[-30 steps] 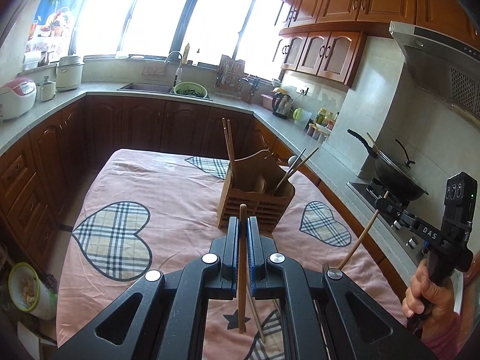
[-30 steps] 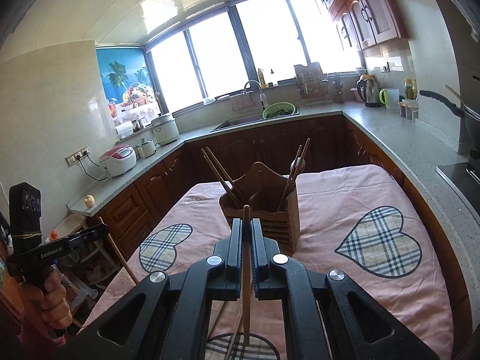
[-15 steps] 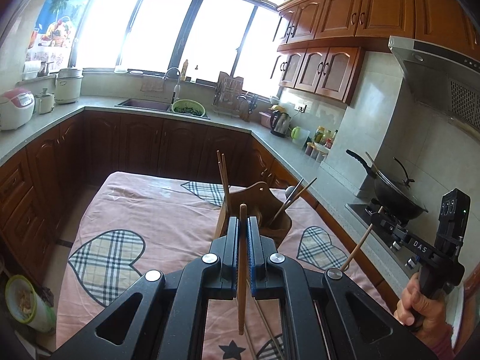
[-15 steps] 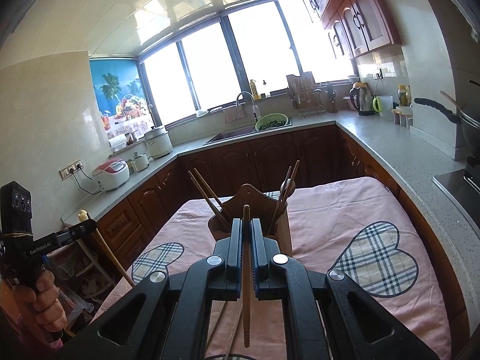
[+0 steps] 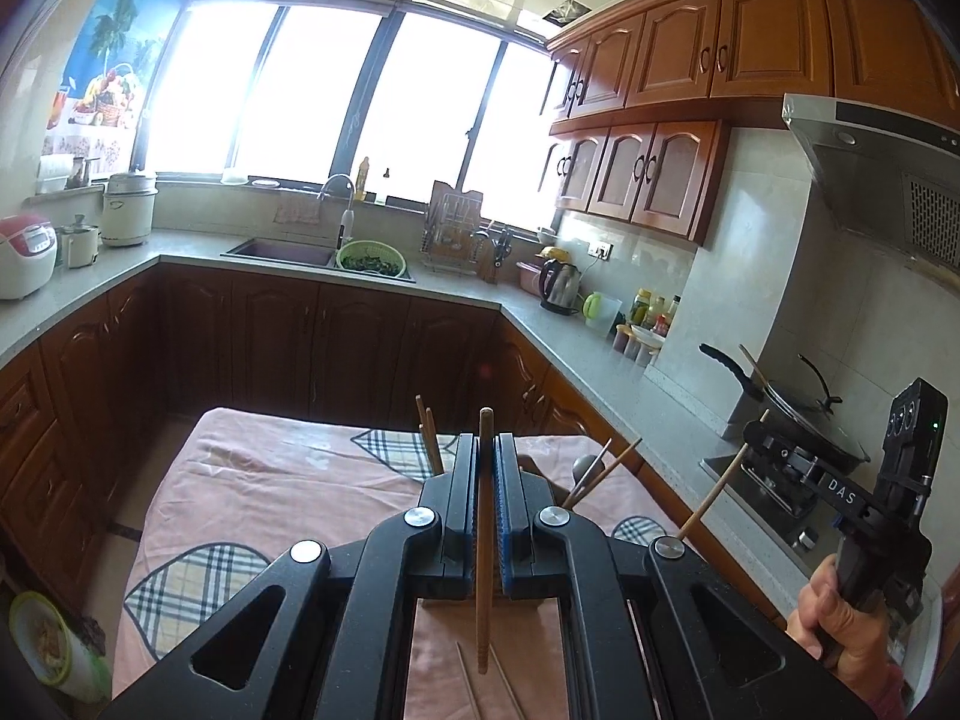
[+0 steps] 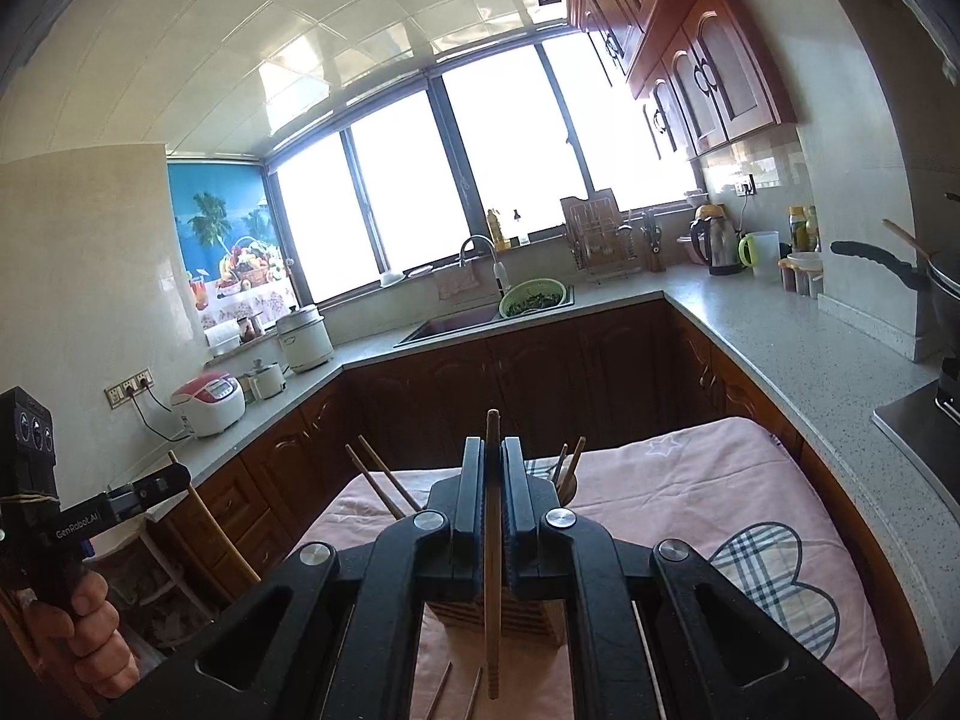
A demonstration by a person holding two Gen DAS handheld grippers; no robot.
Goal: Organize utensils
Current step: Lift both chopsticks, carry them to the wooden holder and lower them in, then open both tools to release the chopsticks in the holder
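My left gripper (image 5: 485, 450) is shut on a brown chopstick (image 5: 483, 540) that stands upright between its pads. My right gripper (image 6: 493, 456) is shut on another brown chopstick (image 6: 492, 552), also upright. The wooden utensil holder (image 6: 498, 615) sits on the pink tablecloth (image 6: 690, 480), mostly hidden behind each gripper; chopsticks (image 6: 384, 480) and a spoon (image 5: 581, 468) stick out of it. Loose chopsticks (image 5: 465, 684) lie on the cloth below the grippers. The right gripper shows at the right of the left wrist view (image 5: 750, 432), the left gripper at the left of the right wrist view (image 6: 180, 474).
A grey counter (image 5: 570, 330) runs around the table with a sink (image 5: 282, 252), a green colander (image 5: 369, 258), a kettle (image 5: 561, 282), a rice cooker (image 5: 24, 252) and a wok on the stove (image 5: 804, 414). Wooden cabinets (image 5: 360, 354) stand behind the table.
Both grippers have tilted up and risen with their chopsticks. The holder has dropped lower in both views and now sits mostly behind the jaws.
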